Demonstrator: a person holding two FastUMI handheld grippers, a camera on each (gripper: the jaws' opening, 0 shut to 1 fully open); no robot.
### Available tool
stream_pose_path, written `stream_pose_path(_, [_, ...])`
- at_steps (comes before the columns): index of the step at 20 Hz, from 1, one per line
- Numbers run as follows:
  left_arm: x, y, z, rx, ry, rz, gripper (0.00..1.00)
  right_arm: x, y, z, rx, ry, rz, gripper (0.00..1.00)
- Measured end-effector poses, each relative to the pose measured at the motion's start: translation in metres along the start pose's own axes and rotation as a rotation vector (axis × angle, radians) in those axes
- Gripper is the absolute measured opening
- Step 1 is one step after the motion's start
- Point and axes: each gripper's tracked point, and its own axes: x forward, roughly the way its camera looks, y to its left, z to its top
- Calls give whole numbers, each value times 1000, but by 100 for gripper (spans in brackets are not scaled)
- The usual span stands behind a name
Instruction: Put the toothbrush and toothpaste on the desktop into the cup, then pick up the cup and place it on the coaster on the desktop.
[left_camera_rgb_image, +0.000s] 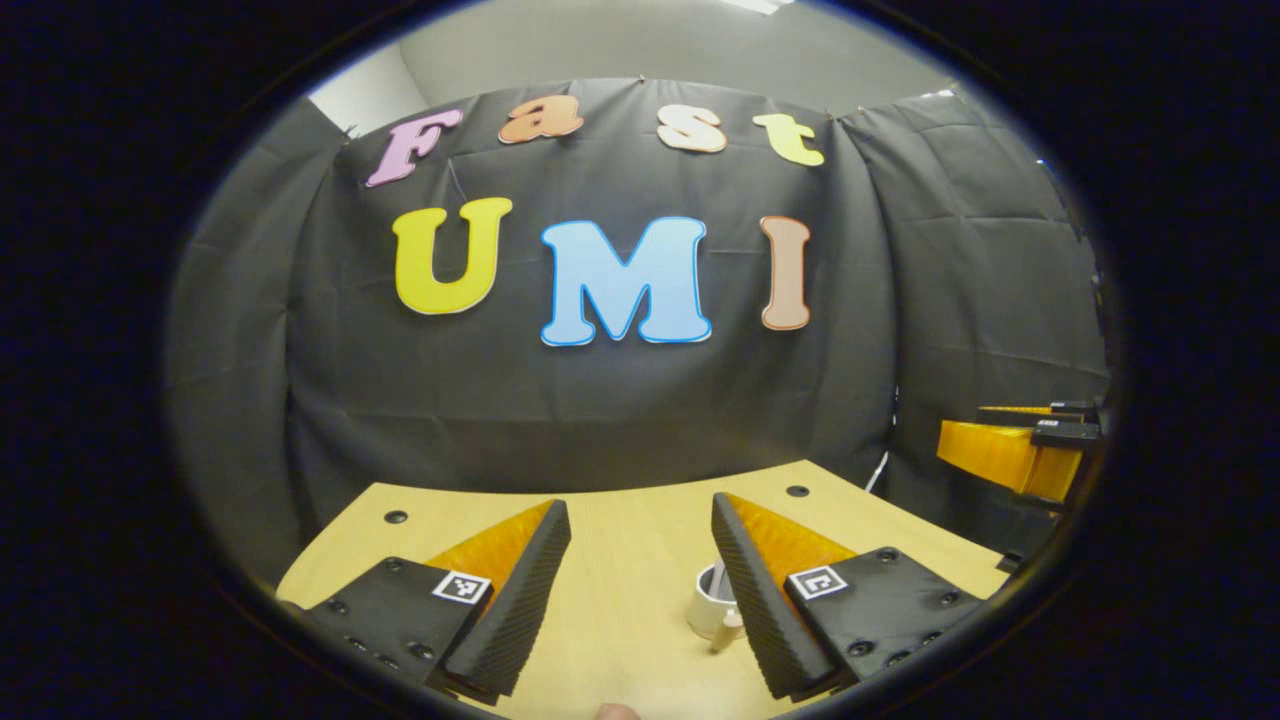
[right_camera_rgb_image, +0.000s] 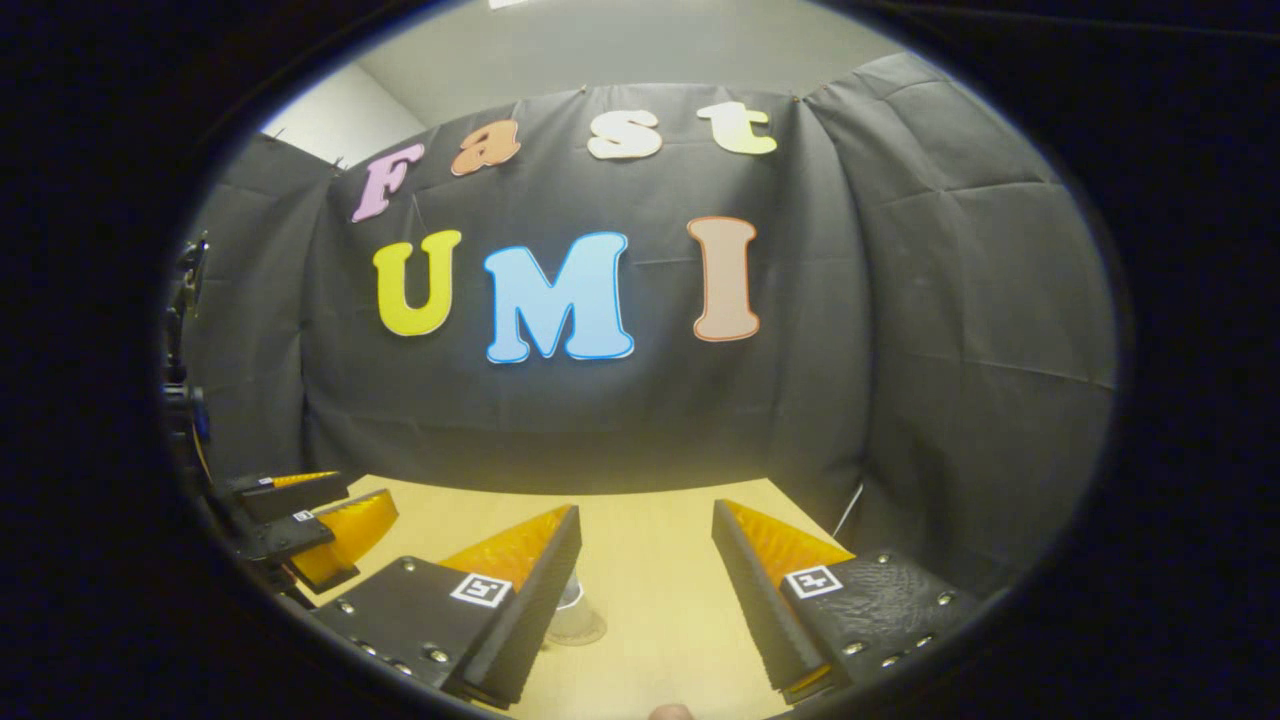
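Both sets of fingers spread wide and empty, held above the bench (left_camera_rgb_image: 620, 560), nothing between them.

Left gripper (left_camera_rgb_image: 640, 595): a white cup (left_camera_rgb_image: 708, 603) stands on the bench just inside my right-hand finger, half hidden behind it. Something slim rises from the cup and a pale stick leans at its rim; could be the toothbrush, cannot tell for sure. Toothpaste not made out.

Right gripper (right_camera_rgb_image: 645, 600): a small clear thing (right_camera_rgb_image: 572, 612) on a round base sits by the tip of its left-hand finger; cup or coaster, cannot tell.

Step, as I judge it: start of a reach. To do it well, tip the fingers down so the bench comes into view, centre the target between them before closing, and come in clear of the cup, since it looks light and easy to knock over.

Surface: pale wood-look bench, smooth, with small dark holes (left_camera_rgb_image: 396, 517) near the far edge. Black cloth wall close behind, grey ceiling above. Each gripper shows off to the side in the other's view, well apart.
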Motion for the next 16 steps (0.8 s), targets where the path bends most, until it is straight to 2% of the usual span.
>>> stream_pose_path(3, [6,-16,-3,9,-23,18,92,-1,-16,-1,-8,-9,2,84])
stream_pose_path(9, [-3,-48,9,1,-59,108,92,-1,-60,0,-18,-29,46,84])
stream_pose_path(14, [3,-87,12,-66,-80,168,92,-4,-100,12,-66,-46,79,84])
stream_pose_path(15, [4,-95,15,-77,-89,173,92,-4,-106,14,-68,-54,86,79])
stream_pose_path(16, [4,-104,17,-86,-96,177,93,-5,-113,15,-72,-58,91,79])
